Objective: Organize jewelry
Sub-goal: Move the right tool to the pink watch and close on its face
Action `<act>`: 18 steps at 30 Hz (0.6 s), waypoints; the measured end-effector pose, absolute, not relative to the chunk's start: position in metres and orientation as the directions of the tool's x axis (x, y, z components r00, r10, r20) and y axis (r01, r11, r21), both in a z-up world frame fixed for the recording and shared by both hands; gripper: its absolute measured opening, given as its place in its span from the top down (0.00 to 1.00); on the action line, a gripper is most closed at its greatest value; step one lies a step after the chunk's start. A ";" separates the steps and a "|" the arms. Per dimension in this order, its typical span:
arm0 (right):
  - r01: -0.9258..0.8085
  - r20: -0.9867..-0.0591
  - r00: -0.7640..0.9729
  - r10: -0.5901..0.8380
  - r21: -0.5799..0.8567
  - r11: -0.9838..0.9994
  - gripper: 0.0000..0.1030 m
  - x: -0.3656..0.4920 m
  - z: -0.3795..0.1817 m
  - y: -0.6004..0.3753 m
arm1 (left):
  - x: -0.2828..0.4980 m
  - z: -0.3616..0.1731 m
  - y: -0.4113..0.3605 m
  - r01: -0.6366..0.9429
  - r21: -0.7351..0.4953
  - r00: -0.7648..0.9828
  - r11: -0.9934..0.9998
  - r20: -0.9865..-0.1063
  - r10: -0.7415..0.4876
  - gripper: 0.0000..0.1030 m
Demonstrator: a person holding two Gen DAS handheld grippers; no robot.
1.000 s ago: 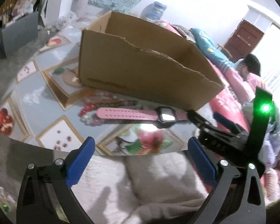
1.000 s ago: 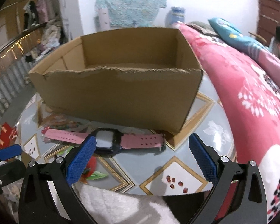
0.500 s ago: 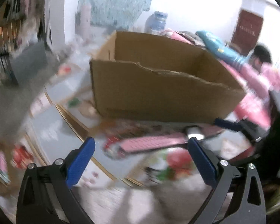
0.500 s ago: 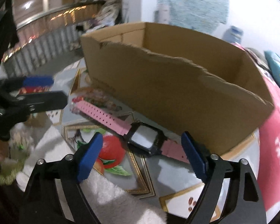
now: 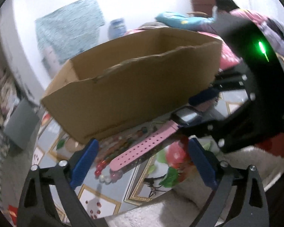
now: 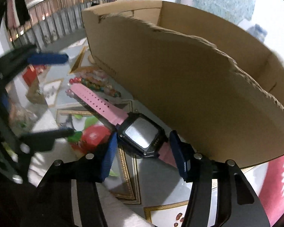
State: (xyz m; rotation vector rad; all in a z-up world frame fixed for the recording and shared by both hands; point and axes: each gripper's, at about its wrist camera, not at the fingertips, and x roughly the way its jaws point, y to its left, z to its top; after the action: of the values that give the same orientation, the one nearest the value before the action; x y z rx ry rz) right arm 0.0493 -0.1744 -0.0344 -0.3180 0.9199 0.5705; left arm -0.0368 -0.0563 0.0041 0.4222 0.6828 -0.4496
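The pink-strapped wristwatch with a square black case [image 6: 142, 135] lies flat on the fruit-patterned glossy worktop [image 6: 130, 179], just in front of the near wall of the open brown cardboard box [image 6: 189, 87]. Its long axis runs parallel to that wall: in the right wrist view the perforated strap extends up and left from the case, and the short strap end passes down and right.

The right gripper [image 6: 143, 152] straddles the watch case, one blue pad on each side across the narrow width of the watch. Its jaws are closing, about half shut; whether the pads already press the case cannot be told, and the watch is not lifted.

The left gripper [image 5: 142, 162] is nearly fully open, its jaws closing slightly, and holds nothing. It hovers over the free strap end and the string of coloured beads [image 5: 111, 155] lying beside and partly under the strap.

The right gripper is the nearer to the watch case, so the pickup most likely falls to it
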 end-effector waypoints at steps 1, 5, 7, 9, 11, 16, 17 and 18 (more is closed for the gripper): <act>-0.587 -0.818 0.457 0.350 0.019 0.809 0.51 0.051 -0.034 -0.178 | -0.037 0.002 -0.060 0.537 0.239 0.688 0.809 -0.679 -0.256 0.14; -0.583 -0.808 0.412 0.421 0.121 0.803 0.55 0.057 -0.030 -0.190 | -0.034 -0.005 -0.069 0.578 0.283 0.680 0.766 -0.686 -0.259 0.28; -0.587 -0.804 0.405 0.436 0.137 0.798 0.55 0.057 -0.031 -0.192 | -0.032 -0.008 -0.072 0.590 0.297 0.674 0.750 -0.693 -0.256 0.35; -0.588 -0.802 0.398 0.446 0.150 0.795 0.55 0.064 -0.033 -0.194 | -0.028 -0.011 -0.077 0.596 0.301 0.665 0.744 -0.705 -0.247 0.44; -0.587 -0.799 0.392 0.456 0.164 0.793 0.55 0.065 -0.033 -0.195 | -0.023 -0.013 -0.080 0.598 0.295 0.653 0.746 -0.718 -0.239 0.53; -0.581 -0.788 0.381 0.483 0.203 0.788 0.55 0.067 -0.034 -0.202 | -0.011 -0.013 -0.085 0.594 0.272 0.635 0.757 -0.736 -0.234 0.78; -0.579 -0.787 0.384 0.483 0.203 0.790 0.55 0.066 -0.033 -0.202 | -0.008 -0.012 -0.084 0.598 0.255 0.626 0.760 -0.741 -0.244 0.82; -0.575 -0.785 0.388 0.482 0.203 0.793 0.55 0.068 -0.034 -0.200 | -0.005 -0.011 -0.084 0.599 0.246 0.621 0.762 -0.743 -0.249 0.84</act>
State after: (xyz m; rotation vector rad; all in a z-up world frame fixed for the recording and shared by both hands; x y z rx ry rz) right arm 0.0682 -0.2005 -0.0340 -0.1085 0.9594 0.6741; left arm -0.0049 -0.0844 -0.0113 0.5098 0.7537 -0.5120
